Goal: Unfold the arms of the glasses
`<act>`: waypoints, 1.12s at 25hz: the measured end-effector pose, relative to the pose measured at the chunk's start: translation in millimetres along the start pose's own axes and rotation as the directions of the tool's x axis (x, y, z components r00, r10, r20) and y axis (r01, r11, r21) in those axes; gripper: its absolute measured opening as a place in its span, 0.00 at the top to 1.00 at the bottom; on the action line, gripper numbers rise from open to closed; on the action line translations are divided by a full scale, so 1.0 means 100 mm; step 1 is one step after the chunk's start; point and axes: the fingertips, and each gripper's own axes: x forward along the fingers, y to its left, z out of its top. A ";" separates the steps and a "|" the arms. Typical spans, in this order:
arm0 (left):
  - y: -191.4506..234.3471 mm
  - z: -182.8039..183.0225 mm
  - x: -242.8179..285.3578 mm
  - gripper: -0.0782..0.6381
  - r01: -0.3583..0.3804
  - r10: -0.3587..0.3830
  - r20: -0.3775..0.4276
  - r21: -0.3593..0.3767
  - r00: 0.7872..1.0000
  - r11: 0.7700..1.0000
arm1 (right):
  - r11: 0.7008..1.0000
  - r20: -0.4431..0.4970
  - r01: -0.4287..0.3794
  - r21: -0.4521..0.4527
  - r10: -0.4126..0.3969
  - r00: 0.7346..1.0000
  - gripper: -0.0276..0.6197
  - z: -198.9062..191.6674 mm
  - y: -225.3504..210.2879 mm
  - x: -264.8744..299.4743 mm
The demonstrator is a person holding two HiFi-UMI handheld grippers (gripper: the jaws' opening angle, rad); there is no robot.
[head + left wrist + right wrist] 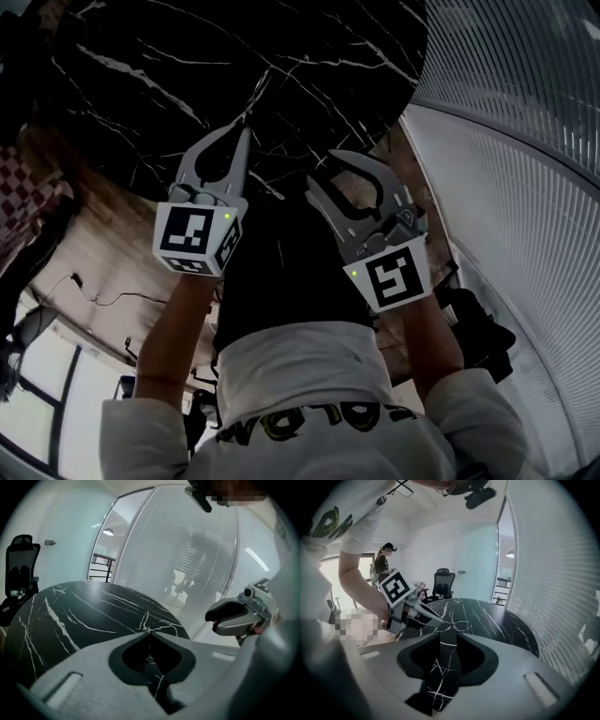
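Thin wire-framed glasses [458,625] lie on the round black marble table [501,620], just beyond my right gripper's [449,632] open jaws, which have nothing between them. My left gripper [439,619] comes in from the left, its shut tips close beside the glasses' left side. In the head view both grippers hang over the table's [141,94] near edge, the left gripper [246,133] shut to a point and the right gripper [323,173] spread; I cannot make out the glasses there. The left gripper's [150,632] own view shows its jaws meeting, empty.
A glass wall with blinds [525,187] curves round the table's right side. A black office chair [443,581] stands behind the table. A person [384,562] stands in the background at the left. Wooden floor [103,244] shows below the table edge.
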 end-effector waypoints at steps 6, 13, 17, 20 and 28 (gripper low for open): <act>0.18 -0.34 0.27 0.88 -0.003 0.003 -0.023 -0.019 1.000 1.000 | 0.997 0.031 0.065 0.038 -0.066 0.997 0.80 -0.30 0.00 0.12; 0.28 -0.57 0.39 0.88 -0.015 0.014 -0.016 -0.031 1.000 0.999 | 0.989 0.075 0.103 0.108 -0.111 0.991 0.82 -0.47 0.00 0.19; 0.28 -0.66 0.39 0.87 -0.022 0.023 -0.016 0.021 1.000 1.000 | 0.987 0.072 0.108 0.119 -0.117 0.991 0.82 -0.54 0.07 0.19; 0.25 -0.62 0.32 0.76 -0.032 0.032 -0.011 0.060 0.999 0.998 | 0.984 0.083 0.121 0.129 -0.132 0.988 0.82 -0.49 0.10 0.12; -0.08 0.12 -0.43 0.74 -0.063 0.053 0.081 0.123 0.995 0.990 | 0.964 0.179 0.195 0.179 -0.227 0.957 0.84 0.29 -0.04 -0.42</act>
